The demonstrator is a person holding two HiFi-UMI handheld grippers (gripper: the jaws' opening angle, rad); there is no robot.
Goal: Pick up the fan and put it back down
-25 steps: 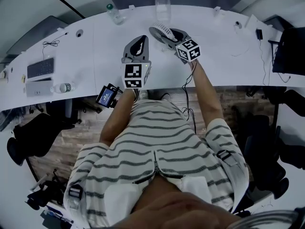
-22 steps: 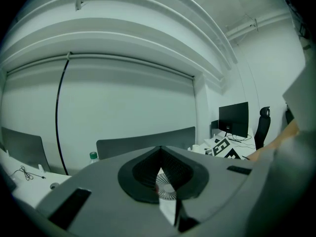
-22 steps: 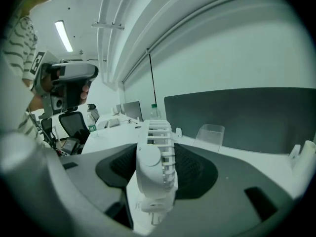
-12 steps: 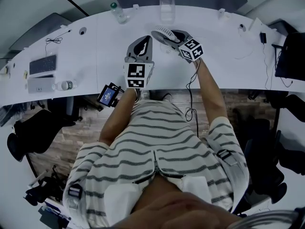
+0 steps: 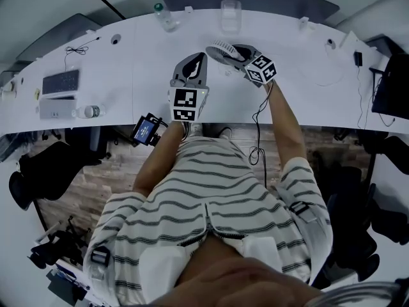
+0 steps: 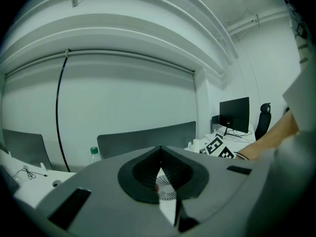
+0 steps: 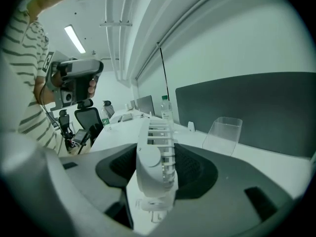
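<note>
Right gripper view: report jaw state.

— My right gripper (image 7: 157,149) is clamped on the small white fan (image 7: 150,169). One dark pad bears on each side of the fan body. The slatted grille stands edge-on between the jaws and rises above them. I cannot tell whether the fan's base touches the desk.

— Location of the fan in the head view?

— The fan (image 5: 223,48) sits over the far half of the white desk (image 5: 307,88), with its round grille projecting to the left of my right gripper (image 5: 241,50).

— Left unit?

— My left gripper (image 6: 160,149) is closed at the tips with nothing between the pads. In the head view it (image 5: 192,69) is just beside the fan, to its left, and apart from it.

— Surroundings?

— A clear plastic cup (image 7: 222,132) stands beyond the fan, against the grey divider panel (image 7: 247,107). A water bottle (image 5: 163,16) stands at the desk's far edge, further left. A keyboard (image 5: 61,82) lies well apart at the far left.
</note>
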